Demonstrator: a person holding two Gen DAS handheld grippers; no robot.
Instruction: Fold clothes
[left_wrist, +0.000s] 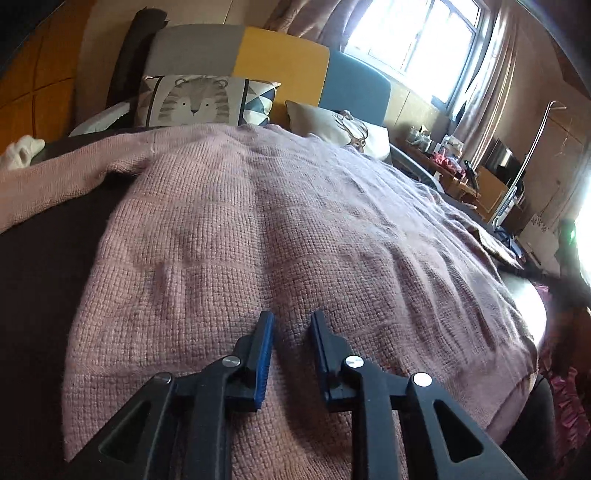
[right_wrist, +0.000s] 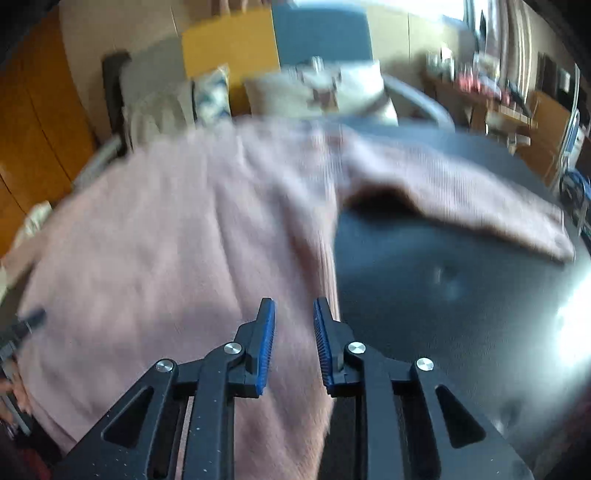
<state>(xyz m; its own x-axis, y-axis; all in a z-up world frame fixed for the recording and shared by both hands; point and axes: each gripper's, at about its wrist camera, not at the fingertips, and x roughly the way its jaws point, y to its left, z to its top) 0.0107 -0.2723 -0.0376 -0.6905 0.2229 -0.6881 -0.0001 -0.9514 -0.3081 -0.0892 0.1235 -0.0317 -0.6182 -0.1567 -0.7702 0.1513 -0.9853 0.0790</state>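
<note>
A pink knitted sweater lies spread flat on a dark round table. One sleeve runs off to the left. My left gripper hovers open low over the sweater's hem area, nothing between its blue pads. In the blurred right wrist view the same sweater fills the left half, and its other sleeve stretches right across the dark table. My right gripper is open above the sweater's right side edge, holding nothing. The left gripper's tip shows at the far left.
Behind the table stands a sofa with grey, yellow and blue back panels and a lion-print cushion. A deer-print cushion lies beside it. A cluttered wooden desk and a bright window are at the right.
</note>
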